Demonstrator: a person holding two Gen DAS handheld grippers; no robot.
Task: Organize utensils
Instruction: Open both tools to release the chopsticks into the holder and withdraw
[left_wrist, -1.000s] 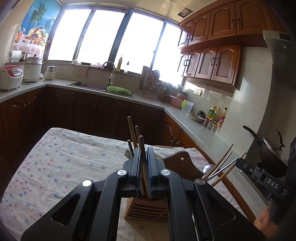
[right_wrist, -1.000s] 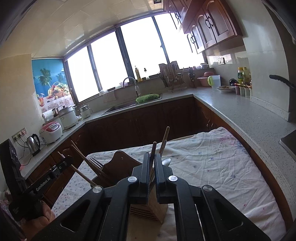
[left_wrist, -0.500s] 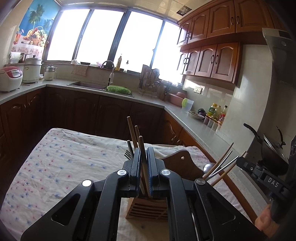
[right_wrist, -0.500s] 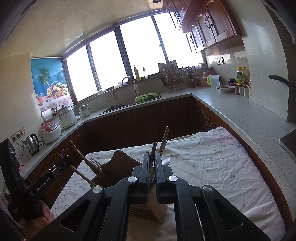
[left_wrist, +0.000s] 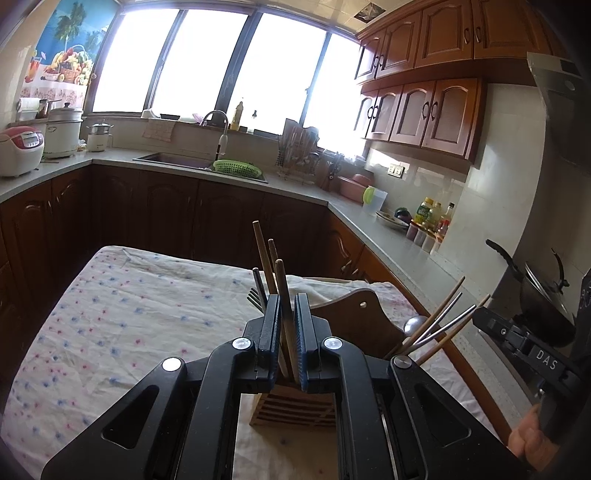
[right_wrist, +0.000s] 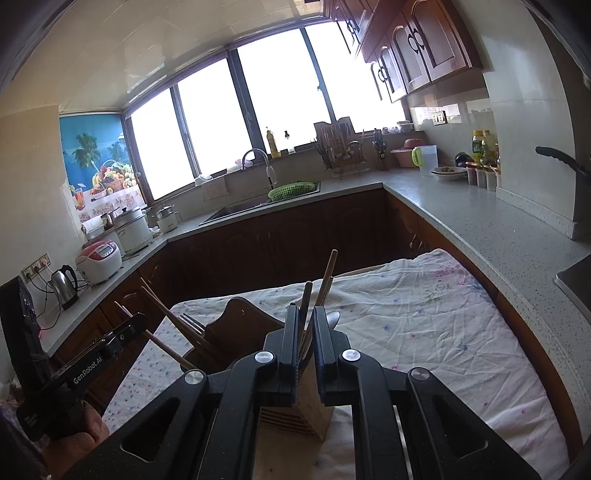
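With the left gripper (left_wrist: 287, 325) clamped narrowly on a brown wooden chopstick (left_wrist: 284, 295) above the slatted wooden utensil holder (left_wrist: 295, 410), and the right gripper (right_wrist: 305, 334) likewise pinching a brown stick (right_wrist: 305, 302), a tilted release could topple either.

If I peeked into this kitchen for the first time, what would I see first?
First, the big bright windows glowing behind the sink. Next, up close, the wooden holder on the flowery tablecloth, with chopsticks and a fork poking up. The left gripper has its jaws closed on one chopstick there, and the right gripper does the same on its side.
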